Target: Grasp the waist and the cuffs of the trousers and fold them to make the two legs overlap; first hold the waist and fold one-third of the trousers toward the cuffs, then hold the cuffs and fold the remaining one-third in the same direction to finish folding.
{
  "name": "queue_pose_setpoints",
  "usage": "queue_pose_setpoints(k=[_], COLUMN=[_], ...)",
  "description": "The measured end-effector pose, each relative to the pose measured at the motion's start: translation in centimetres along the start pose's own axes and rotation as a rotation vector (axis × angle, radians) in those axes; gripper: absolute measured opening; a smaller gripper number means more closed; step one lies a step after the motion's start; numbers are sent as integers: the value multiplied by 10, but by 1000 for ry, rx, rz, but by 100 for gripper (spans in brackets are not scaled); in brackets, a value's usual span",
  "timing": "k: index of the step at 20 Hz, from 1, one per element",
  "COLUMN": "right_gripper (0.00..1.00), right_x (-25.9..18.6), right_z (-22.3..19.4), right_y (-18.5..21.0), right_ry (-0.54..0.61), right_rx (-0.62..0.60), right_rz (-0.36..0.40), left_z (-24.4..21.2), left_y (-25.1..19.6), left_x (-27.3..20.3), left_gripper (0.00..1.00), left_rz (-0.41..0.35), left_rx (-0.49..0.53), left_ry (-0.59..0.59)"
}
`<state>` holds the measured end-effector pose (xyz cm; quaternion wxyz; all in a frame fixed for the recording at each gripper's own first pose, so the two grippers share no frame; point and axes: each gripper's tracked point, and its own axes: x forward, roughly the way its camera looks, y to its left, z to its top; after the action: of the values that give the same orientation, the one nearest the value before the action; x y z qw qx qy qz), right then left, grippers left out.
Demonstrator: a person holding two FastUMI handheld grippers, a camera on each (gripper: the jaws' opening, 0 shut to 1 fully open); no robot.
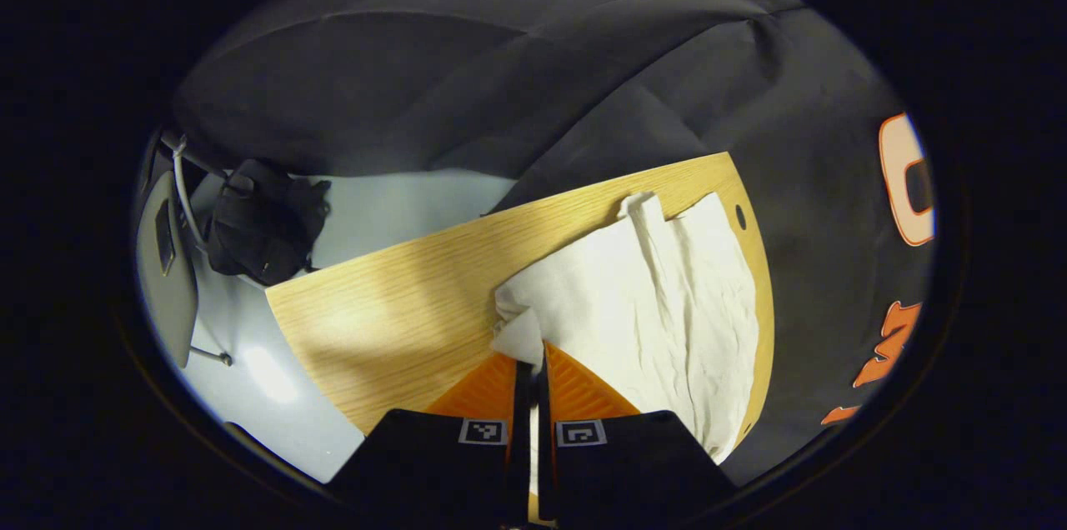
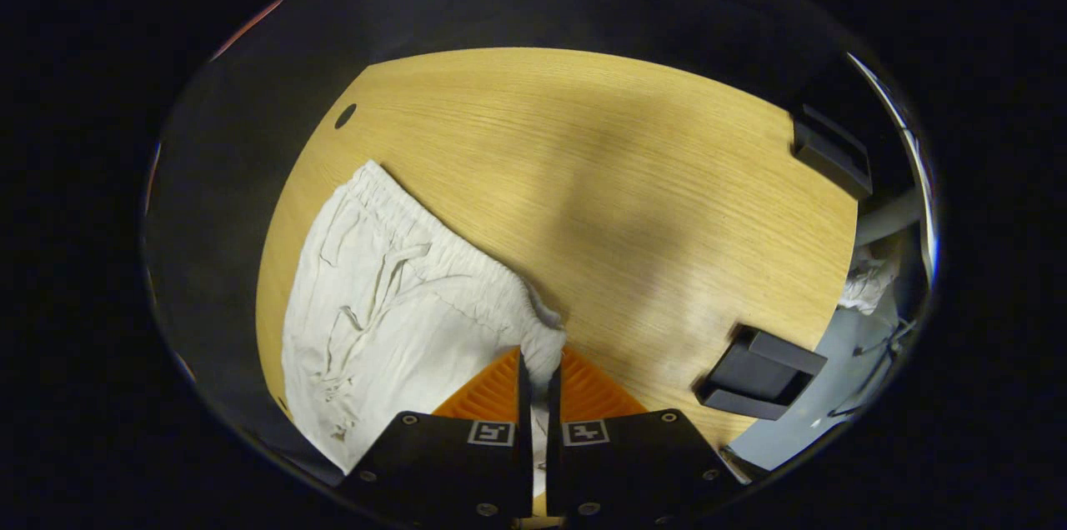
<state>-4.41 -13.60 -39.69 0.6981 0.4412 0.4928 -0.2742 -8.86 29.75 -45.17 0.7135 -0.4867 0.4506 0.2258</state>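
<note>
Left gripper view: to the left of our left gripper point(image 1: 530, 363) the worktop point(image 1: 392, 305) lies bare up to its near-left edge, with pale floor point(image 1: 275, 388) beyond it. The jaws are closed on a corner of the trousers point(image 1: 650, 297), with cloth pinched between both fingers. Ahead and to the right of the jaws the white, creased trousers spread to the worktop's right edge, close to a small dark hole point(image 1: 740, 217) in the wood. Farther left stand a dark bag point(image 1: 262, 222) and a chair point(image 1: 167, 263) on the floor.

Right gripper view: left of our right gripper point(image 2: 540, 363) the trousers point(image 2: 375, 305) lie flat, reaching near the worktop's left edge. Their gathered waistband point(image 2: 467, 255) runs diagonally down to the jaws, which are closed on its near end. Ahead and to the right of the jaws the wood-grain worktop point(image 2: 600, 180) is open. Near the right edge sit two black blocks point(image 2: 758, 372), one near the jaws and one farther off.
</note>
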Motion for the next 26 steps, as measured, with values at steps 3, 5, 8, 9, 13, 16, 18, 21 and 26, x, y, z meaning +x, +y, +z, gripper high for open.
queue_pose_setpoints(k=[3, 5, 8, 9, 13, 16, 18, 21, 26], right_gripper=[6, 6, 6, 5, 5, 5, 6, 6, 6], right_x=[-12, -20, -26, -28, -36, -39, -41, -49, -59], right_z=[5, 8, 11, 12, 20, 26, 30, 34, 38], right_y=[7, 17, 28, 31, 45, 53, 56, 66, 78], right_ry=[-13, -16, -16, -9, -12, 1, 0, 4, 6], right_rx=[-2, 2, 33, 46, 46, 61, 79, 126, 158], right_rz=[35, 60, 94, 112, 125, 110, 105, 119, 118], left_z=[8, 15, 24, 27, 47, 67, 76, 80, 88], left_y=[-13, -20, -36, -43, -82, -106, -126, -149, -186], left_x=[-10, -18, -28, -30, -37, -31, -30, -21, -18], left_gripper=[7, 7, 7, 8, 7, 7, 7, 8, 7], left_rz=[-37, -58, -100, -112, -173, -202, -220, -240, -293], left_rx=[24, 42, 75, 93, 156, 195, 249, 315, 472], left_ry=[-27, -40, -47, -49, -64, -68, -58, -28, 23])
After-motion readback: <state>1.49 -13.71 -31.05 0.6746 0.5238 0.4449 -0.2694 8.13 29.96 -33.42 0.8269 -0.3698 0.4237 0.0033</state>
